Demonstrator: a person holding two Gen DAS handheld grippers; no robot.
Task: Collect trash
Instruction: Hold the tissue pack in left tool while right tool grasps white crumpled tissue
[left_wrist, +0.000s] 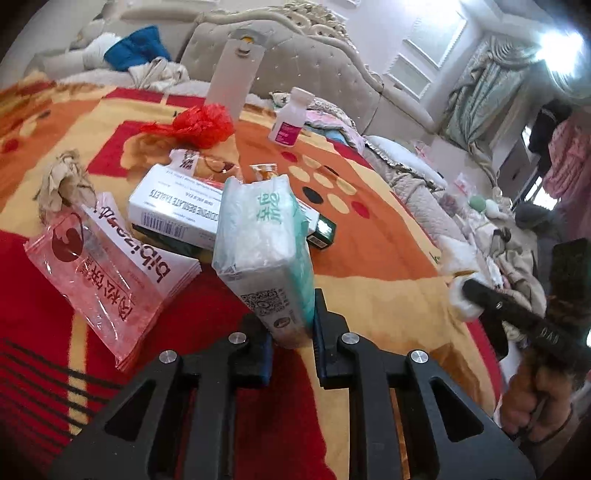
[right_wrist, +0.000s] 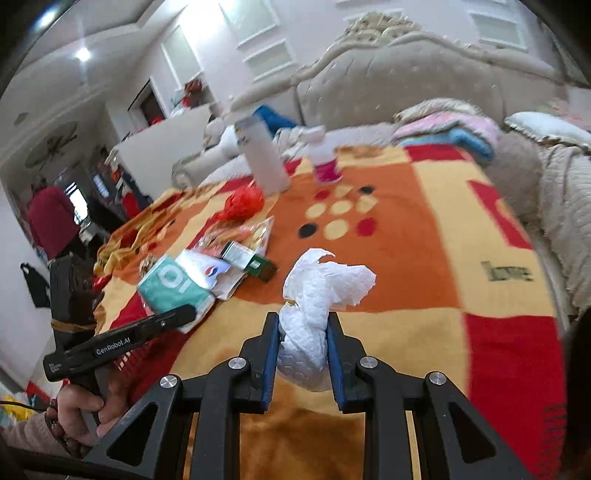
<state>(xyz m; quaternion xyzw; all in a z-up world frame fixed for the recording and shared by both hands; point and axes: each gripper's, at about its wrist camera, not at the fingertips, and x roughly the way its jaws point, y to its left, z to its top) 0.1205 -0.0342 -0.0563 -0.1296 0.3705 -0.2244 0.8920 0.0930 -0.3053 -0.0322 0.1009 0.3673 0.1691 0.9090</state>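
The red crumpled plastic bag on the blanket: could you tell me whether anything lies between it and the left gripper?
Yes. The left gripper is shut on a tissue pack, and beyond it a white medicine box lies before the red plastic bag.

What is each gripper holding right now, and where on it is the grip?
The left gripper clamps the near end of a teal tissue pack. The right gripper pinches the lower part of a crumpled white paper towel.
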